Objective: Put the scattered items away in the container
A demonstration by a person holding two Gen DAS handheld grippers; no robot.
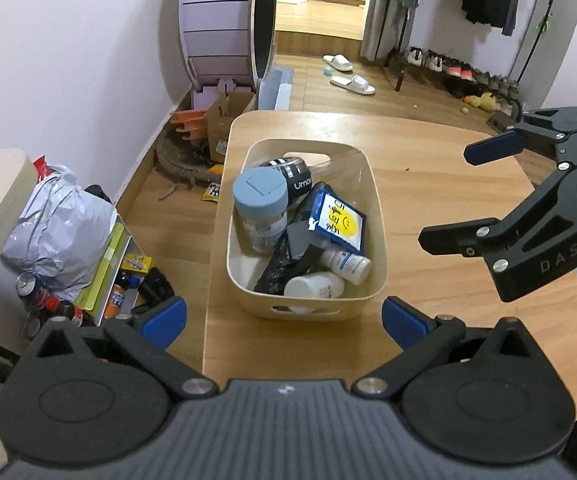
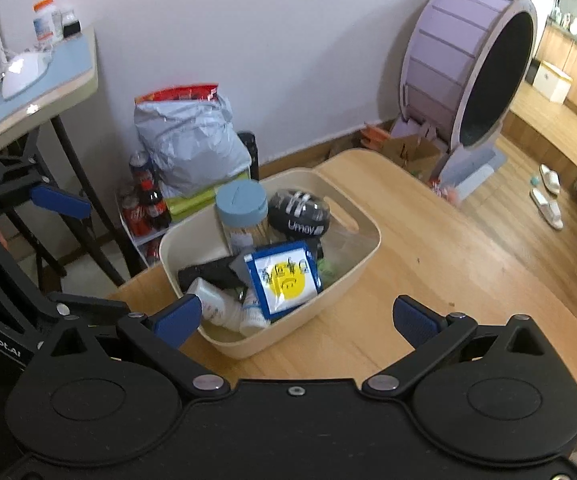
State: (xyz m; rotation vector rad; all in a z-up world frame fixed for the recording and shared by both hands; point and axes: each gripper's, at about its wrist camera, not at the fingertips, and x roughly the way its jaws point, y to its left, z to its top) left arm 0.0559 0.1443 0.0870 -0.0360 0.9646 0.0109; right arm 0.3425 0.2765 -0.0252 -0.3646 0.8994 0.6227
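A lived-in room with a pale wall, a wooden floor and a large lilac wheel (image 2: 468, 76) in the far corner surrounds the light wooden desk (image 1: 428, 208), whose bare top shows no loose items left in either view. Directly ahead of the left tongs (image 1: 284, 322), and ahead and slightly left of the right tongs (image 2: 296, 320), stands the cream container (image 1: 378, 216), a smooth, rounded plastic bin with a cut-out handle in each end wall. It looks stiff and, now loaded, moderately heavy, so the handle slots or the rim would be the sound places to take hold rather than its slick walls. Inside, the biggest piece is the clear jar with a blue lid (image 1: 259, 212), upright at the far-left side; it seems rigid and smooth, best gripped around the body. Behind it lies a black ball-shaped object (image 1: 294, 176) with white lettering. The blue-edged packet with a yellow smiley (image 1: 338, 222) leans toward the right wall; flat and flexible, it would want pinching at an edge. Dark crumpled wrappers (image 1: 284, 260) lie in the middle, soft and light. Two small white bottles (image 1: 330, 276) rest nearest the tongs, light, round and liable to roll. Both tongs are spread wide and hold nothing, so the tidying appears all but finished.
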